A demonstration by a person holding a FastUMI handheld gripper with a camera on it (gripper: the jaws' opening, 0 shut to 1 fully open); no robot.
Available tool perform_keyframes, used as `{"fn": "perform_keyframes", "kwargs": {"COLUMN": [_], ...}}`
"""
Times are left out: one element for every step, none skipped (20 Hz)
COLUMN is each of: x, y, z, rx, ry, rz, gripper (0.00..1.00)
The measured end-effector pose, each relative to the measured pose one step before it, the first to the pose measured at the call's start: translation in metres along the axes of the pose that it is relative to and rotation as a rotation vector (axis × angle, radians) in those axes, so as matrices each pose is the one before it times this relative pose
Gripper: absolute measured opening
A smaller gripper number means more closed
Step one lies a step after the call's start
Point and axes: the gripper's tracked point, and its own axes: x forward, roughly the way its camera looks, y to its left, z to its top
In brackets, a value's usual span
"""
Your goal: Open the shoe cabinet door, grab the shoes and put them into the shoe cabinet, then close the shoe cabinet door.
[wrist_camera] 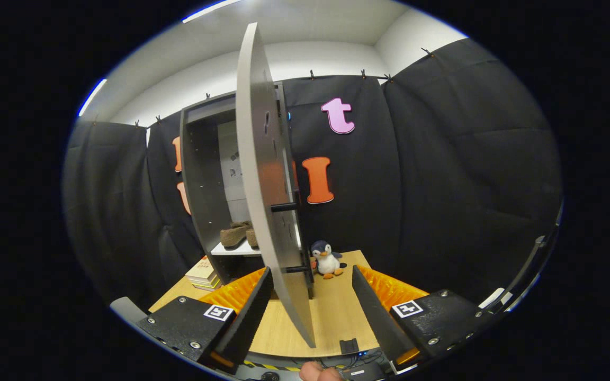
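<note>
The grey shoe cabinet [202, 174] stands on the wooden table [337, 317] with its door [262, 180] swung wide open, edge-on toward me. A pair of brown shoes [237, 234] sits on the white shelf [233, 250] inside. The door's dark bar handle [290, 238] faces right. My gripper [313, 296] is open; the door's lower edge hangs between its spread fingers, close to the left fingertip [262, 288], and I cannot tell if it touches. Nothing is held.
A stuffed penguin [327, 259] sits on the table just right of the door, beyond the fingers. A stack of books [203, 274] lies left of the cabinet base. Black cloth walls surround the table. A fingertip of a hand [318, 373] shows below the table's front edge.
</note>
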Motion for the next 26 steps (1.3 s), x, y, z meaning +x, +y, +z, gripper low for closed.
{"fn": "perform_keyframes", "kwargs": {"x": [0.00436, 0.00446, 0.00409, 0.00442, 0.00416, 0.00323, 0.00377, 0.00264, 0.00216, 0.0012, 0.00011, -0.00049, -0.00205, -0.00047, -0.0003, -0.0016, 0.00016, -0.00144, -0.00142, -0.00108, -0.00116, -0.00164, 0.00017, -0.00077, 0.00042, 0.00051], "y": [-0.00349, -0.00149, -0.00092, -0.00005, 0.00092, 0.00148, 0.00252, 0.0017, -0.00254, -0.00022, 0.00319, 0.00198, 0.00239, 0.00201, 0.00117, 0.00182, 0.00249, 0.00227, 0.00238, 0.00329, 0.00518, 0.0068, 0.00855, 0.00891, 0.00799, 0.00663], "z": [0.0012, 0.00065, -0.00104, -0.00067, 0.00049, 0.00085, 0.00048, -0.00002, 0.00212, -0.0001, -0.00043, -0.00105, -0.00119, -0.00007, -0.00047, 0.00019, 0.00069, 0.00106, -0.00146, -0.00074, -0.00099, -0.00056, -0.00099, -0.00113, -0.00108, 0.00204], "rx": [0.00055, 0.0003, -0.00124, -0.00372, -0.00356, -0.00262, -0.00141, -0.00251, -0.00798, -0.00467, 0.00225, 0.00441, 0.00302, -0.00155, -0.0053, -0.00784, -0.00909, -0.00707, -0.0008, 0.00434, 0.00456, 0.0046, 0.00611, 0.00457, -0.00223, -0.00484], "ry": [-0.00369, -0.00224, -0.00111, 0.00051, -0.00146, -0.00207, 0.00033, 0.00087, -0.00841, -0.00033, -0.00051, 0.00461, 0.00225, 0.00313, 0.00147, 0.00226, 0.00217, 0.00296, 0.00549, 0.00732, 0.0053, 0.00412, 0.0057, 0.00693, 0.00586, -0.00193], "rz": [-0.00317, -0.0027, -0.00198, 0.00107, 0.00212, 0.00218, 0.00346, -0.00234, -0.01506, -0.00454, -0.00146, -0.00224, -0.00335, -0.0039, -0.00653, -0.00887, -0.00895, -0.01066, -0.01228, -0.00937, -0.00193, 0.00604, 0.01102, 0.01228, 0.00588, -0.00646], "gripper": [0.94, 0.94, 0.93, 0.94, 0.94, 0.94, 0.93, 0.93, 0.93, 0.93, 0.93, 0.92, 0.92, 0.91, 0.91, 0.9, 0.9, 0.9, 0.9, 0.9, 0.9, 0.9, 0.9, 0.9, 0.9, 0.9]}}
